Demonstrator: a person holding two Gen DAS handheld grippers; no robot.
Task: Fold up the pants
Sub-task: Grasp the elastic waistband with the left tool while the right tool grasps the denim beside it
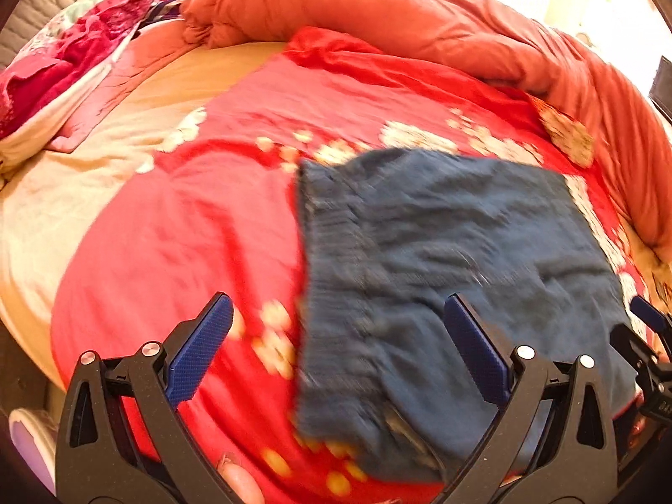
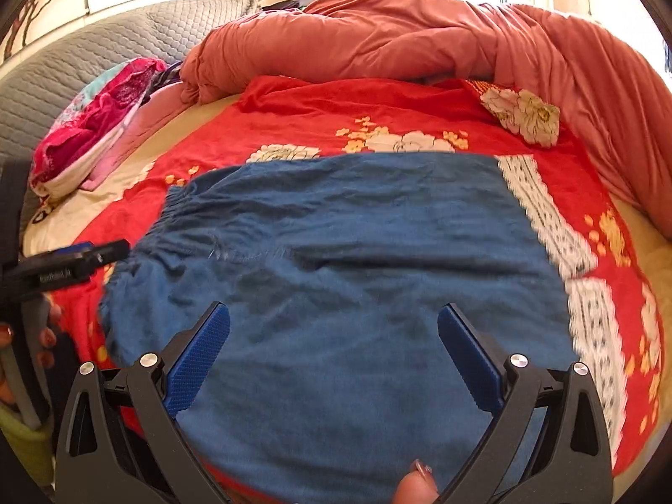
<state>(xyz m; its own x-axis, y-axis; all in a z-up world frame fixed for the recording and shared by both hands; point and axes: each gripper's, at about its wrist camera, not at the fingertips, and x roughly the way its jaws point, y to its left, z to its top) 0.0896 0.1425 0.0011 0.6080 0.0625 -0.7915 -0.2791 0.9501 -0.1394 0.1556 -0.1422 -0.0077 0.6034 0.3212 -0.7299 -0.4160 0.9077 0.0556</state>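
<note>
The pants (image 2: 336,260), blue with a gathered waistband at their left edge, lie already folded into a compact rectangle on the red flowered sheet (image 2: 302,113) of the bed, near its front edge.

On the far left, a heap of pink and magenta clothes (image 2: 96,126) rests beside the grey quilted headboard (image 2: 84,54). Next comes the left gripper (image 1: 338,336); its jaws are spread wide and hold nothing, and they hover over the waistband edge and the bare sheet left of it. Further right, the right gripper (image 2: 334,336) hangs above the near middle of the pants, its jaws also spread and empty. On the far right, an orange duvet (image 2: 462,38) is pushed up along the back of the bed.

The fold seems nearly complete, perhaps one more fold remains. The risk I see: if a jaw pinches only the top layer, the layers below can slide apart and the stack opens. Also, the jaws may catch the sheet together with the cloth, which would drag it and wrinkle the fold.
</note>
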